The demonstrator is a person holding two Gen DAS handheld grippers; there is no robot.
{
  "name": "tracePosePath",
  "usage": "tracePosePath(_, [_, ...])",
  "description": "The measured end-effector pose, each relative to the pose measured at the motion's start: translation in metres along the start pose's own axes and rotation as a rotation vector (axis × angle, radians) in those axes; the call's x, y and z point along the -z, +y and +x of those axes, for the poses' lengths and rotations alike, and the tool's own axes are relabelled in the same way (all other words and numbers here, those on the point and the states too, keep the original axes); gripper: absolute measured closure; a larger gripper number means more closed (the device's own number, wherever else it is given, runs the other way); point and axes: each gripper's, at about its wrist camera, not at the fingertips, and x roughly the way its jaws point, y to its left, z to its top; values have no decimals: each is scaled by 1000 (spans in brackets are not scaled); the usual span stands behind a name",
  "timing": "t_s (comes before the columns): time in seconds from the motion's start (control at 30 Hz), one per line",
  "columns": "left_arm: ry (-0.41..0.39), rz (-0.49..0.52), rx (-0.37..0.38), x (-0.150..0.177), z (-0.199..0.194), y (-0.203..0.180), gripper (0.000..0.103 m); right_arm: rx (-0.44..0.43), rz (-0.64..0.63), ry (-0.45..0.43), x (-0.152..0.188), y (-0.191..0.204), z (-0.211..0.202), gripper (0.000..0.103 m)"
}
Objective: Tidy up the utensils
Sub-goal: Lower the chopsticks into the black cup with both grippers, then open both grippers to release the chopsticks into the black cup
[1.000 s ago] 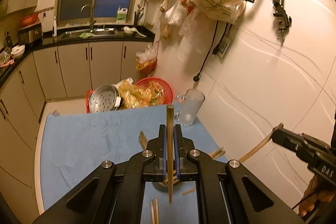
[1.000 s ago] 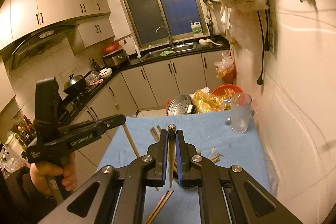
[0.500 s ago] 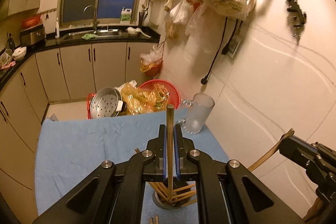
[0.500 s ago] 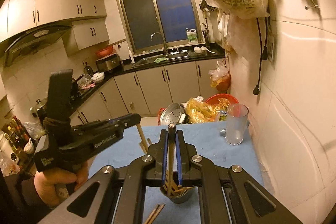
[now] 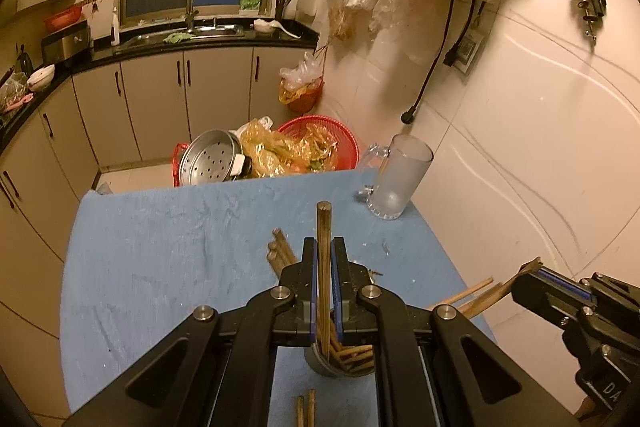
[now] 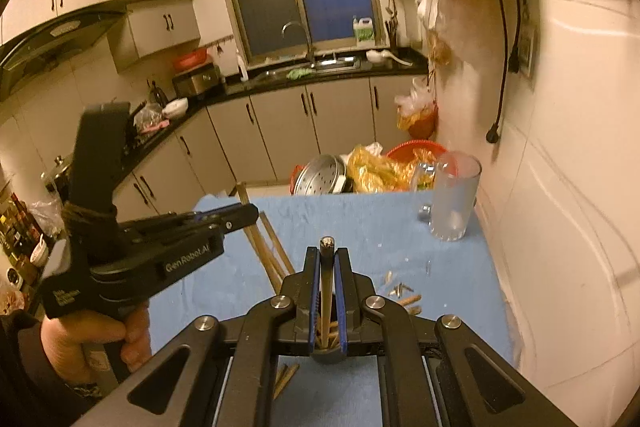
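My left gripper (image 5: pixel 324 247) is shut on a wooden chopstick (image 5: pixel 323 227) held upright, its lower end inside a metal cup (image 5: pixel 340 363) that holds several chopsticks. My right gripper (image 6: pixel 328 255) is shut on a dark-tipped chopstick (image 6: pixel 327 267), its lower end over the same cup (image 6: pixel 328 351). Each gripper shows in the other's view: the right one (image 5: pixel 536 275) at the right, the left one (image 6: pixel 240 213) at the left. Loose chopsticks lie on the blue cloth (image 5: pixel 160 259) near the cup (image 5: pixel 280 251) and in front of it (image 5: pixel 306 407).
A frosted glass mug (image 5: pixel 394 183) stands at the table's far right corner by the white wall. Beyond the far edge are a steel steamer pot (image 5: pixel 210 163) and a red basket (image 5: pixel 320 143) with bags. Small scraps lie on the cloth (image 6: pixel 396 289).
Both grippers moved forward and lower over the table, each still holding its chopstick. The metal cup came into view under them, and the chopsticks' lower ends now reach it.
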Motion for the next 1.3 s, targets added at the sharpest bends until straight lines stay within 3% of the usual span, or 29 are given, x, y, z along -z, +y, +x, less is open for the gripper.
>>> tracePosePath(0.6, [41, -15, -6, 17, 6, 2, 96, -2, 4, 80, 18, -2, 25, 95])
tracePosePath(1.3, [63, -20, -12, 22, 12, 3, 96, 9, 8, 96, 27, -5, 30, 95])
